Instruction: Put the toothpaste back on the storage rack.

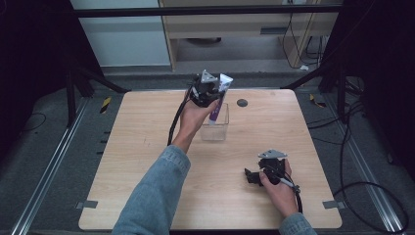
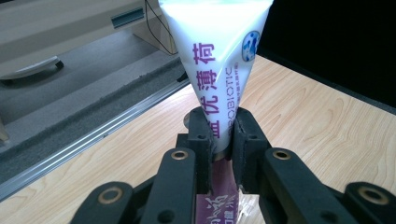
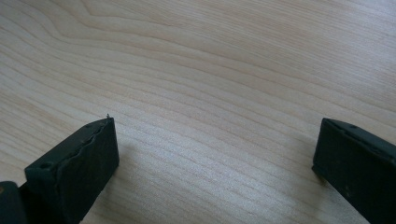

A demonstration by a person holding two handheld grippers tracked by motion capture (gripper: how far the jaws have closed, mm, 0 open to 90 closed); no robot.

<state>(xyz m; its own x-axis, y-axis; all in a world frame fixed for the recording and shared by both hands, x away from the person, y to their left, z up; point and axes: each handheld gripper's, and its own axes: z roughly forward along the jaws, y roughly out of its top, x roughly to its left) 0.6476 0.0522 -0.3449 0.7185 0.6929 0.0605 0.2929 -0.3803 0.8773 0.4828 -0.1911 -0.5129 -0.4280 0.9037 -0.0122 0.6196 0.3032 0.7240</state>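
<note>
Two hand-held grippers are working over the wooden tabletop (image 1: pixel 147 147). Near the top centre of the high view, the left hand-held gripper (image 1: pixel 210 90) is clamping a white and purple tube (image 2: pixel 219 60), its jaws pinching the narrow part. The tube is standing tilted with its lower end inside a clear container (image 1: pixel 215 126). Purple Chinese characters and the word "PROBIOTIC" are running along the tube. At lower right, the right hand-held gripper (image 1: pixel 254 177) is resting near the tabletop, jaws spread wide apart around nothing.
</note>
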